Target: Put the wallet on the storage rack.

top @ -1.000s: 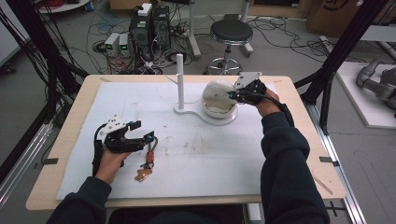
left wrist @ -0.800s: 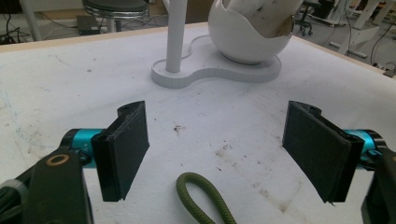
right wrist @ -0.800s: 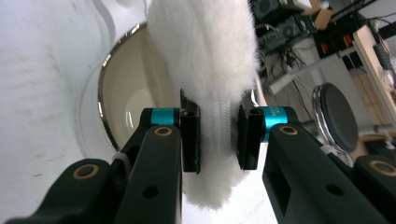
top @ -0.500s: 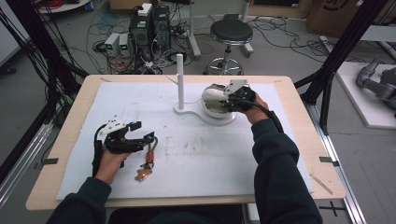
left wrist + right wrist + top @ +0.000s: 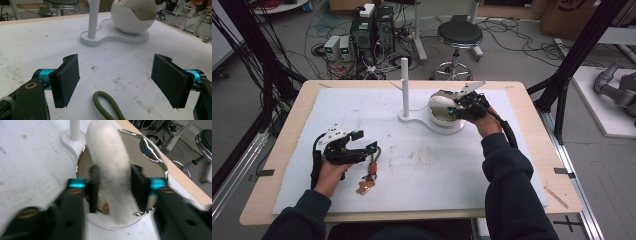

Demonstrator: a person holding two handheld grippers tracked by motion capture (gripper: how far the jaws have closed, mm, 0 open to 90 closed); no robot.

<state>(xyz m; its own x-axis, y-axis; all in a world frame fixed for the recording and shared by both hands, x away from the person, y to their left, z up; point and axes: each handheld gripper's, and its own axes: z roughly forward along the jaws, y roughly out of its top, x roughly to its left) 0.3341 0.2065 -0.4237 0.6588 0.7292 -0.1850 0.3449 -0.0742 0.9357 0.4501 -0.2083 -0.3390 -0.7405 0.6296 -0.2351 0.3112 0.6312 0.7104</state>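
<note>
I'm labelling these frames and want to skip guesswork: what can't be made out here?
- Bowl bottom, right gripper view: the white fluffy pad held in the right gripper covers it.
- Green cord, left gripper view: cut off by the bottom edge.
- Small brown piece near the left gripper, high view: too small to identify.

No lettering, label, brand or number is legible on anything here from where I stand.

White fluffy pad [image 5: 110, 170], olive-green cord [image 5: 106, 105], white stand [image 5: 432, 121].
</note>
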